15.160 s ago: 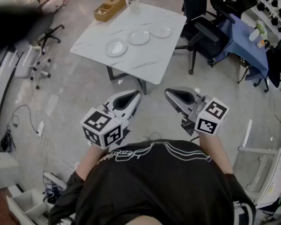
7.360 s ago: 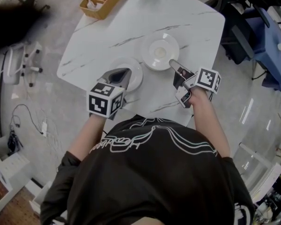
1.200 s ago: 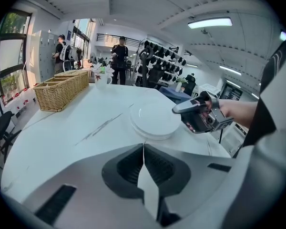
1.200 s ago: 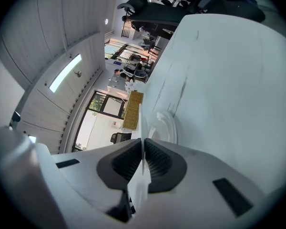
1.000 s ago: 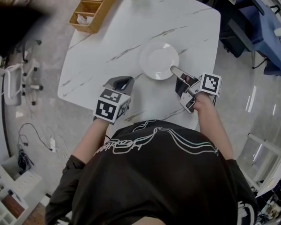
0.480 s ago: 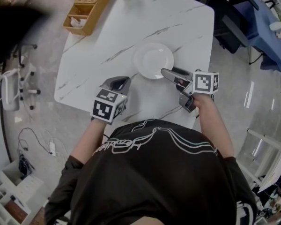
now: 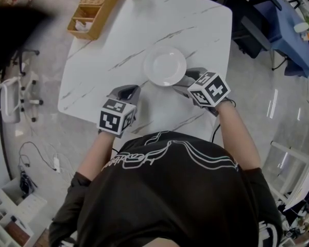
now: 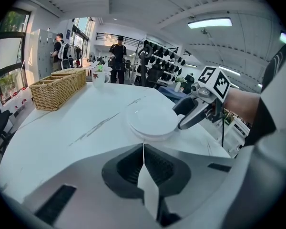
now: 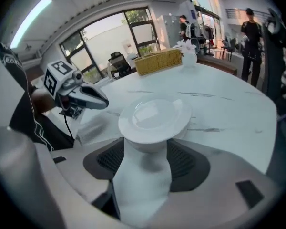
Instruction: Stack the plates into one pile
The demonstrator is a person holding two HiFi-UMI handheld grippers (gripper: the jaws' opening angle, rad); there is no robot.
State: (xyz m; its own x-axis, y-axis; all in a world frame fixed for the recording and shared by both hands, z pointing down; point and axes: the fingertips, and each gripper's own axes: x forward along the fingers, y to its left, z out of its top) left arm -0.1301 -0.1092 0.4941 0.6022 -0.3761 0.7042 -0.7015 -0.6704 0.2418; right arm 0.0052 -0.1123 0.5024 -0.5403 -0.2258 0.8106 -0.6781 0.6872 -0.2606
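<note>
Head view: pile of plates (image 7: 165,66) sits mid-table on the white marble table (image 7: 113,45), a bit toward the near edge. right gripper (image 7: 187,81) is just beside the pile's near-right rim, marker cube up. left gripper (image 7: 129,89) is over the table on the near-left side, apart from the pile. wicker basket (image 7: 92,10) at the far-left corner, well away

Left gripper view: left gripper (image 8: 143,146) jaws are pressed together, nothing in them. Pile of plates (image 8: 152,123) lies ahead of the tips, not touching. right gripper (image 8: 183,117) shows at the pile's right rim, whether it touches can't be told from here. Basket (image 8: 57,87) far left, people standing in the room behind

Right gripper view: right gripper (image 9: 145,149) jaws have just been opening and now stand wide; only bare table shows in the gap, pads press on nothing. Pile of plates (image 9: 155,116) sits just ahead of the gap, upright and flat on the table. left gripper (image 9: 102,100) is off to the left, tips closed, clear of the pile. Basket (image 9: 157,61) at the far edge
</note>
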